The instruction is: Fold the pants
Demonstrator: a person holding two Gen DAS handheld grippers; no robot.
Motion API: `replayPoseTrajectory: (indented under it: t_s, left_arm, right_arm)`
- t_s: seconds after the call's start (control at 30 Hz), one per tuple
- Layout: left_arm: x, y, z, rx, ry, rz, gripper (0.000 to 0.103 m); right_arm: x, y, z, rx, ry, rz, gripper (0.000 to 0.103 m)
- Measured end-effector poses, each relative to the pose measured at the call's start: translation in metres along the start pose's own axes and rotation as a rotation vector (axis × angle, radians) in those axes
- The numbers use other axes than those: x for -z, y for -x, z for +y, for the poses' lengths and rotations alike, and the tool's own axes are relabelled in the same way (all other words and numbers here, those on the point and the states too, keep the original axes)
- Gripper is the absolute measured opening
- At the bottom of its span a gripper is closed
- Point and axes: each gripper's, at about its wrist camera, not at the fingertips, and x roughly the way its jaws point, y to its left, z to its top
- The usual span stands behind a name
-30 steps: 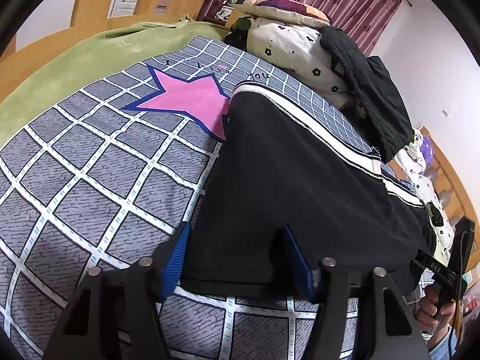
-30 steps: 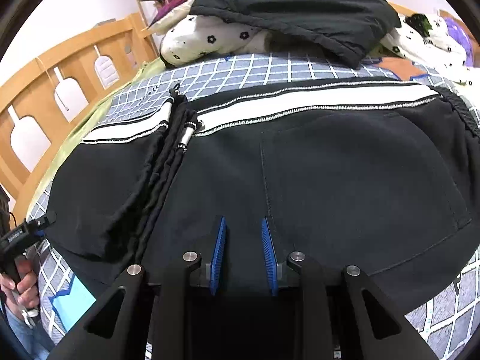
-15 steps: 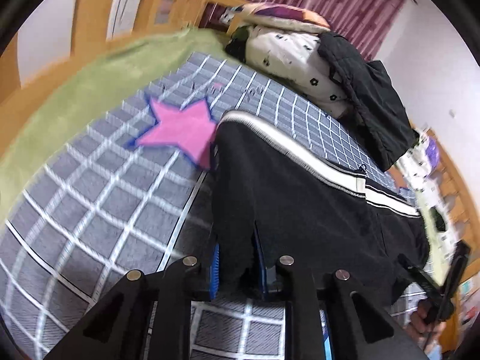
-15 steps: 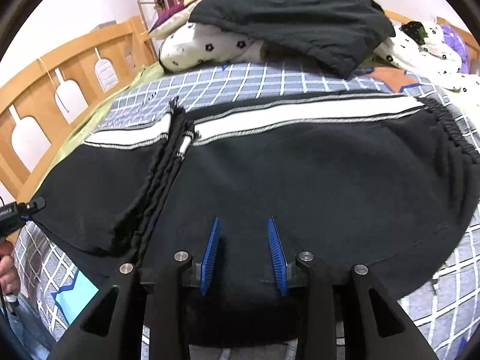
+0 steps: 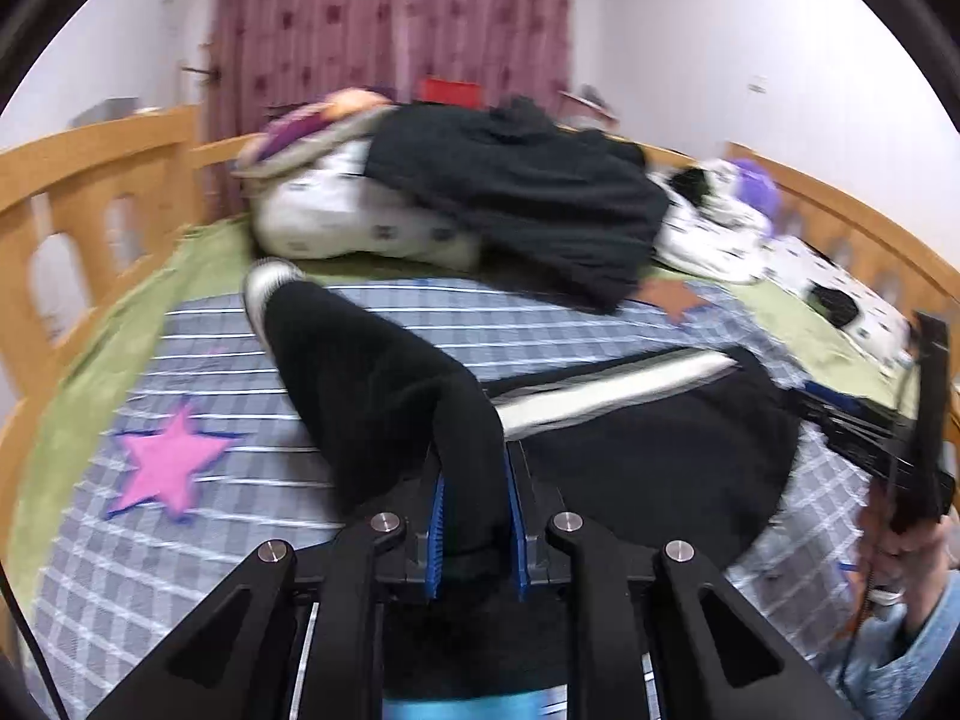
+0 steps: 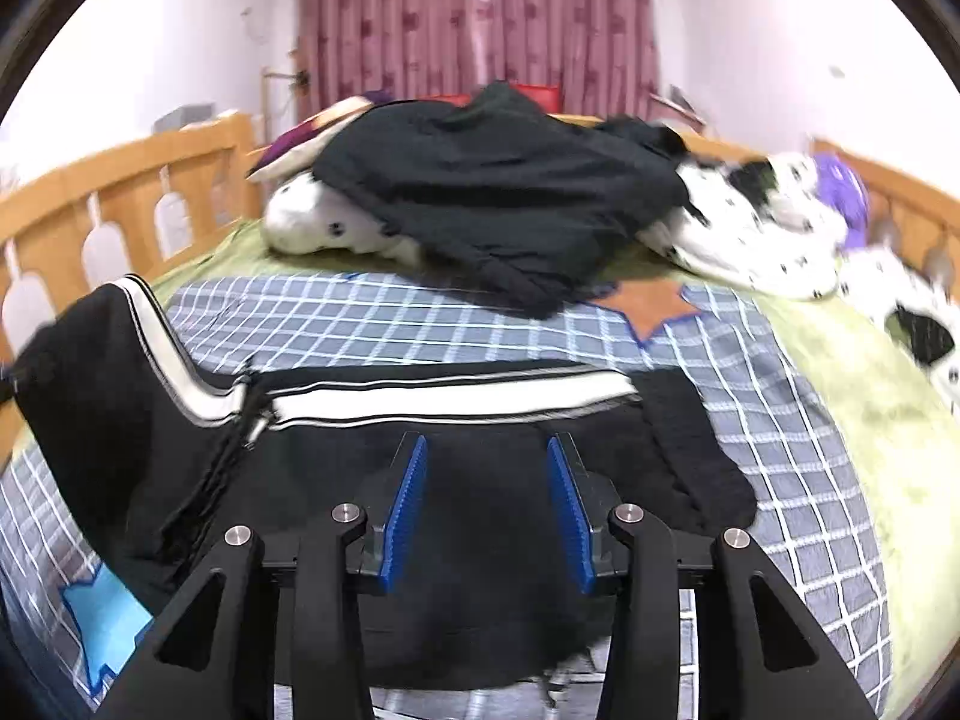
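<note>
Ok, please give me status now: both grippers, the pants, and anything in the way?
Left gripper shut on pants, leg end lifted. Right gripper opening, fabric between jaws, not pinched. Black garment on pillow behind, not in way.

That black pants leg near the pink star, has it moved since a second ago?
Yes. The pants leg, pinched in the left claw, has lifted off the checked blanket and now arches up, away from the pink star.

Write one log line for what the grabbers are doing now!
left gripper: shut on pants | right gripper: opening, no grip | stage: folding
</note>
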Motion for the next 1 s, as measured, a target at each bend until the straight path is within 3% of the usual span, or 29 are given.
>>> replayPoseTrajectory:
  t_s: [0.13, 0.2, 0.3, 0.4, 0.47, 0.53, 0.63, 0.7, 0.87, 1.0]
  left_arm:
    - [0.014, -0.045, -0.056, 0.093, -0.05, 0.063, 0.015]
    - [0.027, -0.066, -0.074, 0.132, -0.024, 0.117, 0.015]
    - [0.053, -0.103, -0.085, 0.156, 0.017, 0.194, 0.015]
    - [0.065, -0.098, -0.086, 0.19, -0.048, 0.19, 0.022]
    - [0.063, -0.08, -0.078, 0.278, -0.081, 0.18, 0.03]
    - [0.062, -0.055, -0.064, 0.321, -0.087, 0.171, 0.039]
    - [0.07, -0.019, -0.039, 0.228, -0.111, 0.08, 0.064]
    - [0.076, -0.007, -0.017, 0.189, -0.067, 0.051, 0.064]
    - [0.106, -0.021, 0.04, 0.119, 0.122, 0.161, 0.064]
    - [0.128, -0.041, 0.054, 0.229, 0.231, 0.252, 0.067]
  right_arm:
    - [0.01, -0.006, -0.036, 0.018, -0.08, 0.036, 0.041]
    - [0.015, -0.007, -0.046, 0.028, -0.1, 0.046, 0.042]
    - [0.021, -0.004, -0.051, 0.005, -0.12, 0.049, 0.041]
    - [0.022, -0.002, -0.046, -0.004, -0.102, 0.047, 0.041]
    - [0.022, -0.003, -0.041, -0.024, -0.104, 0.053, 0.041]
    - [0.023, -0.004, -0.037, -0.071, -0.122, 0.064, 0.042]
    - [0.025, -0.016, -0.021, -0.165, -0.129, 0.11, 0.042]
    - [0.026, -0.023, -0.008, -0.216, -0.123, 0.129, 0.042]
    - [0.035, -0.054, 0.037, -0.379, -0.125, 0.245, 0.043]
    - [0.046, -0.085, 0.065, -0.452, -0.147, 0.362, 0.042]
